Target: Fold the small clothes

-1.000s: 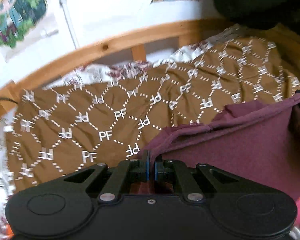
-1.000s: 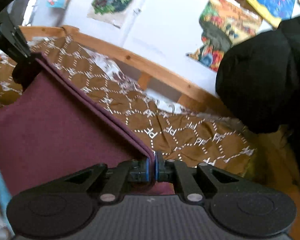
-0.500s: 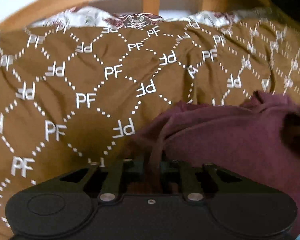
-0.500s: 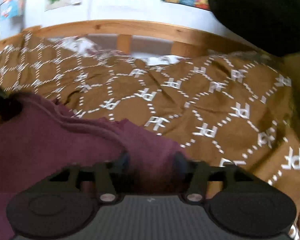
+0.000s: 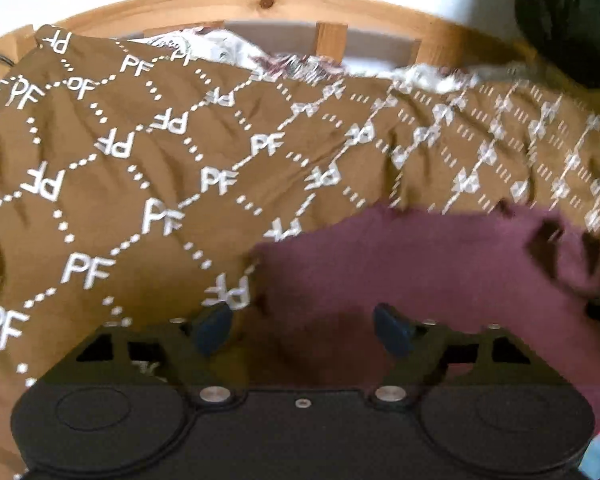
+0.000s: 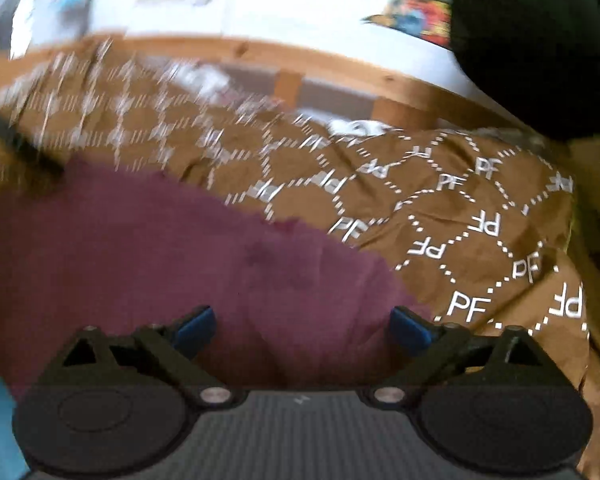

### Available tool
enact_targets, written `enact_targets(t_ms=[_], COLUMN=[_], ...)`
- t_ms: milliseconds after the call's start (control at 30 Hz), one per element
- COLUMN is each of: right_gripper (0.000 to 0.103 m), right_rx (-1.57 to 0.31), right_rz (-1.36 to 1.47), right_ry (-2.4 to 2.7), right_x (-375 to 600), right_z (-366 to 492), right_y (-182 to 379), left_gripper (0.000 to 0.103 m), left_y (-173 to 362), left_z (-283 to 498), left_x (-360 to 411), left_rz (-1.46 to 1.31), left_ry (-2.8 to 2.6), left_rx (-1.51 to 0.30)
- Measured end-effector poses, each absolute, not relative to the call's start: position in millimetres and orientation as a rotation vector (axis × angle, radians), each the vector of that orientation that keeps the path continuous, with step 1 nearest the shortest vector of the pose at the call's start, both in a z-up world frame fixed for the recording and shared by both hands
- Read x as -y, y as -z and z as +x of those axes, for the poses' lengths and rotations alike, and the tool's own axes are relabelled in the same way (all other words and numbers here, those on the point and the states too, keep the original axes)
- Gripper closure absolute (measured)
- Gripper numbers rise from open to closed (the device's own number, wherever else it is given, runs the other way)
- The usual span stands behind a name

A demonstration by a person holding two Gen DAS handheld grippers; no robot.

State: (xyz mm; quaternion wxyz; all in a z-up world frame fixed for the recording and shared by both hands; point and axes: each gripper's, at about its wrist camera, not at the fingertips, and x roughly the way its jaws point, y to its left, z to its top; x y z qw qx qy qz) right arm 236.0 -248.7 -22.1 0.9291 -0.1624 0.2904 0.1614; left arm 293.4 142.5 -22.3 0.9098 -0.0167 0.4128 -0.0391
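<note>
Garment: a maroon cloth (image 5: 412, 272), plain knit by the look of it, lying on the bed in the lower right of the left wrist view and the lower left of the right wrist view (image 6: 148, 248).
Lie: spread fairly flat, far edge running across mid-frame; blur hides seams and hems, so I cannot tell which part of the piece this is.
Handling: judged soft, light and limp; it will sag and crease wherever it is not supported, and should not slip much against the bed cover.
Where to take hold: likely at the far edge or its corners, pinching both layers if it is doubled, one hold per side so the fold stays square.
Left gripper (image 5: 302, 328): fingers apart and just been opening; cloth lies under and between them, the blue pads not pressing on it.
Right gripper (image 6: 302, 326): fingers wide apart, likewise just been opening, the cloth loose between them.
Bed cover: brown blanket (image 5: 140, 184) with a white dotted lattice and "PF" letters, under the garment.
Frame: wooden bed rail (image 5: 260, 4) curving across the top.
Beyond: a dark bulky thing (image 6: 532, 44) at upper right, and a white wall with colourful pictures.
</note>
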Motion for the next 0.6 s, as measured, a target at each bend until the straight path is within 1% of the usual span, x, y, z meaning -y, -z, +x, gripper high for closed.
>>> enact_targets(t_ms=[33,67,100,133,167,200,233,267,300,333,367,500,600], right_gripper=[0.018,0.022,0.025,0.027,0.033,0.046,0.054,0.070,0.084,0.091,0.096,0.097,0.096], right_rx=[-0.598,-0.603,-0.608,-0.609,-0.609,-0.606,-0.600,-0.594,-0.594,-0.591,-0.592,-0.571,-0.583], right_rz=[-0.364,-0.377,-0.372,-0.360,-0.349,-0.347,-0.347,-0.347,-0.340,-0.318,-0.279,-0.042,0.059], right_ry=[-0.327,-0.325,-0.324,-0.321,-0.317,-0.307,-0.290,-0.269,-0.260,-0.254,-0.246,-0.187,-0.158], right_x=[244,241,239,239,239,239,240,242,245,248,254,290,305], right_z=[234,232,230,229,229,230,231,232,234,236,239,242,249], right_y=[27,31,33,35,35,36,37,39,39,39,38,26,24], left_gripper=[0.044,0.048,0.057,0.063,0.065,0.071,0.081,0.086,0.093,0.096,0.097,0.098,0.099], left_y=[25,28,29,30,31,31,31,32,33,34,34,34,33], left_z=[293,292,292,293,292,293,293,293,293,293,292,289,290], left_x=[-143,-146,-148,-150,-152,-153,-153,-152,-151,-150,-149,-144,-142], left_rz=[-0.030,-0.039,-0.057,-0.078,-0.097,-0.111,-0.121,-0.127,-0.132,-0.136,-0.139,-0.112,-0.092], left_ry=[0.067,0.060,0.057,0.058,0.063,0.069,0.076,0.080,0.079,0.077,0.078,0.044,0.016], left_rx=[-0.864,-0.875,-0.885,-0.889,-0.887,-0.885,-0.885,-0.890,-0.895,-0.896,-0.895,-0.884,-0.880])
